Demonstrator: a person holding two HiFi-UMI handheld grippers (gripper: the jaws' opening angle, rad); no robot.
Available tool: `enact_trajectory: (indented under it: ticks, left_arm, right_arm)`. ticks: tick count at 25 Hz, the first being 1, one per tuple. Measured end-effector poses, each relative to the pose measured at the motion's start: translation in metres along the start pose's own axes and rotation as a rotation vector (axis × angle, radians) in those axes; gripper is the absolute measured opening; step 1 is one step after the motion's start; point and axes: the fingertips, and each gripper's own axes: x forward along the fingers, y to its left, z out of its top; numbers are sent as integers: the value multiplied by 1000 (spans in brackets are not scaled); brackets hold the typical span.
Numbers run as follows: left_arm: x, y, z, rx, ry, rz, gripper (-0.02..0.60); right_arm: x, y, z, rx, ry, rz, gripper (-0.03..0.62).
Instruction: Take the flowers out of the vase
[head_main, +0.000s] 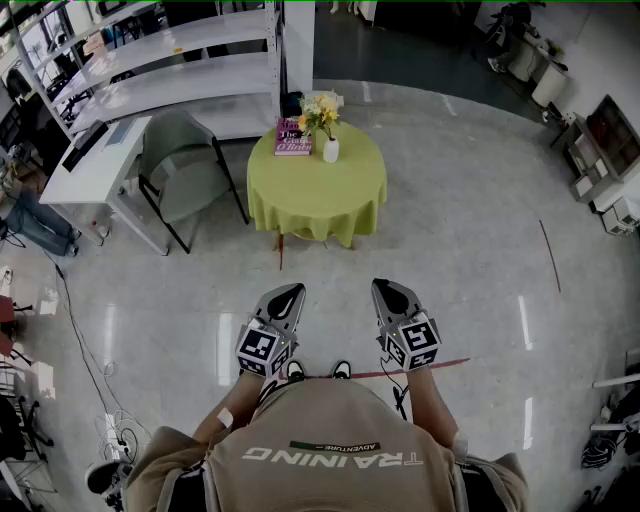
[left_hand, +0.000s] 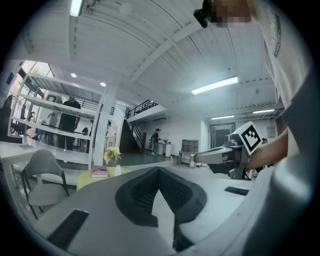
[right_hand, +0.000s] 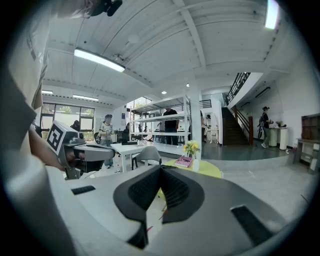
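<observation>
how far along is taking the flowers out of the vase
Nothing done yet: the flowers stand in the white vase on the green table. Nothing in hand: left gripper and right gripper are shut, empty, well short of the table. Left: approach, grasp the flowers, lift them out.

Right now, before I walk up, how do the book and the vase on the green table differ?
The vase is white and stands upright; the book is pink-purple and lies flat. The vase holds yellow flowers; the book is closed, cover up. In the head view the book lies left of the vase, closer to the table's far edge. Both rest on the round green table.
</observation>
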Motion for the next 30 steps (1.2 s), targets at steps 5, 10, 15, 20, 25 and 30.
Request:
enact_trajectory:
  ticks: [5, 10, 15, 20, 25, 30]
  left_arm:
    - [-6, 3, -2, 5, 7, 2, 2]
    - [-12, 16, -4, 0, 13, 19, 2]
    - [-16, 34, -5, -20, 2, 36, 2]
    - [-18, 51, -10, -38, -2, 13, 2]
    - [-19, 74, -20, -59, 1, -3, 2]
    - [-9, 84, -25, -77, 14, -32, 2]
  right_arm:
    - [5, 7, -1, 17, -9, 5, -5]
    - [18, 13, 2, 22, -22, 5, -3]
    - [35, 19, 4, 15, -6, 10, -3]
    - [49, 24, 0, 30, 11, -13, -3]
    - [66, 31, -8, 4, 46, -38, -3]
    - [77, 32, -15, 21, 81, -41, -3]
